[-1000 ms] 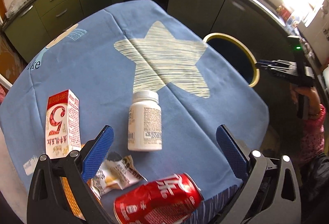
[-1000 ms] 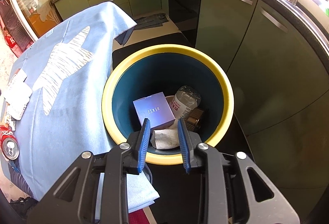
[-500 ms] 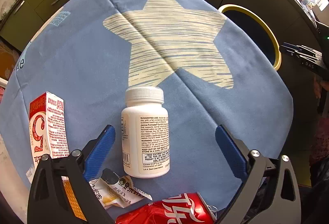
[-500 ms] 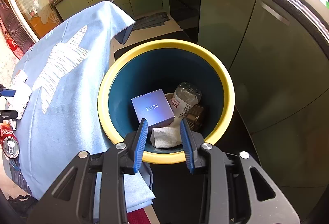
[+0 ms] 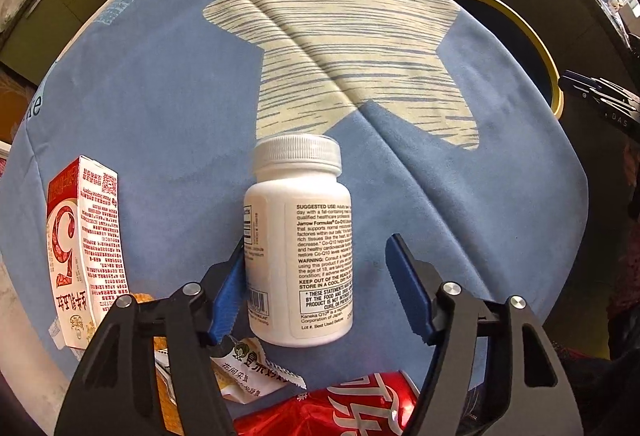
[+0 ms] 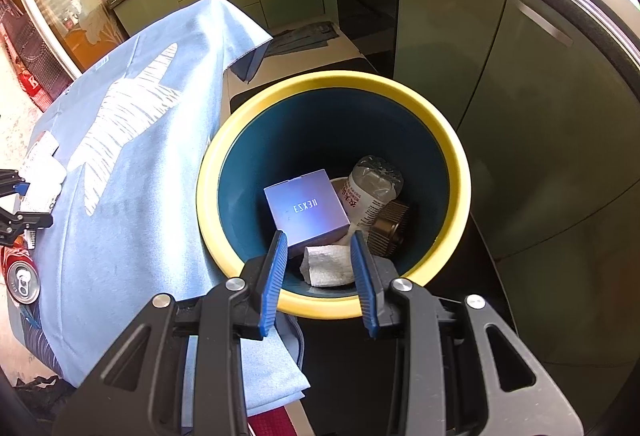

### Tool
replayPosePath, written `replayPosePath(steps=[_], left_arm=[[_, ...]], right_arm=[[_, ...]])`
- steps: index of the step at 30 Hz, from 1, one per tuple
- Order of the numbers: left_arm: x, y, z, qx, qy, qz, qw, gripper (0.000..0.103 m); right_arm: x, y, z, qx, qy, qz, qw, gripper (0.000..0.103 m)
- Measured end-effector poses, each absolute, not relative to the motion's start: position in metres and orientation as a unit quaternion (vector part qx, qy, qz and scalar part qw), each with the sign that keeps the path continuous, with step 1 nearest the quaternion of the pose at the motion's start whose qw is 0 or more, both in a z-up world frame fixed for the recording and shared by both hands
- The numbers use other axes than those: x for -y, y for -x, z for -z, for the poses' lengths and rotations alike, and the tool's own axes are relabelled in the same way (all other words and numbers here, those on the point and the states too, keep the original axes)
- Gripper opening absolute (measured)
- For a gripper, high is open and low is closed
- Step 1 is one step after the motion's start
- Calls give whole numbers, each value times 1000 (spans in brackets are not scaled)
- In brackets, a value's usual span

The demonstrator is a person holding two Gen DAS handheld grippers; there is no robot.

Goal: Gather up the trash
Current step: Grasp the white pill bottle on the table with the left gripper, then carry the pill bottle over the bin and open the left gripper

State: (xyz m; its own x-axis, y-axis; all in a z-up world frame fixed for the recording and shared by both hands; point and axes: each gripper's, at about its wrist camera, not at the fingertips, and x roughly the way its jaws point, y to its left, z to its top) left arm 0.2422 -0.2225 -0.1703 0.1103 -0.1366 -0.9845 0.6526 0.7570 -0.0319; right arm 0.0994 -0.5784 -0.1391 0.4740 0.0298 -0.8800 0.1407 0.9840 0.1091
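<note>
A person's left gripper (image 5: 316, 276) points down over a table draped in a blue cloth (image 5: 168, 84) printed with a pale star, its blue-padded jaws closing around a white supplement bottle (image 5: 300, 252) that stands upright between them. The left pad lies against the bottle's side; the right pad is clear of it, with a strip of cloth showing between, so the bottle is not yet clamped. The bottle stands near the table's near edge, just below the star's lower point.

To its left stands a red-and-white carton (image 5: 86, 248). A crumpled snack wrapper (image 5: 256, 376) lies just beneath the bottle, beside a dented red soda can (image 5: 340, 408) at the cloth's edge.

Off the table's far right side stands a round bin (image 6: 452, 156) with a yellow rim and dark teal inside. The right gripper (image 6: 320, 260) hangs above its near rim, angled down into it, jaws parted a little with nothing between them. In the bin lie a lilac box (image 6: 306, 210), a crushed clear plastic bottle (image 6: 370, 186), a wad of white tissue (image 6: 328, 264) and a small ribbed brown object (image 6: 390, 224). Green kitchen cabinets (image 6: 448, 16) line the wall behind.
</note>
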Motion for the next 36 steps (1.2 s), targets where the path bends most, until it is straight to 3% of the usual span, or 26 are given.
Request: replayPosePath(steps=[3,4,18,24,33,36], left_arm=[[222,-244,171,-603,-215,275,717,54],[220,-245,170,-602,-211,275,719,46],[262,-223,110,-550,-242,333,727,46],[341,-211,86,-512,-277,386,715,47],[484,-217,104,-477,-315,427,701,47],[510,-228,105,-465,-312,422,713,64]], right_arm=[[578,-98,139,-511,-84,33,855,32],[579,-98,139,-511,-85,34,855,32],[604,-75,137,-495,-112,61,860,32],[626,-57,140,-490,-130,84,858,32],[655,-31,148,-488,-158,112,851,32],[659,-26,150,-490,-160,115,849,32]])
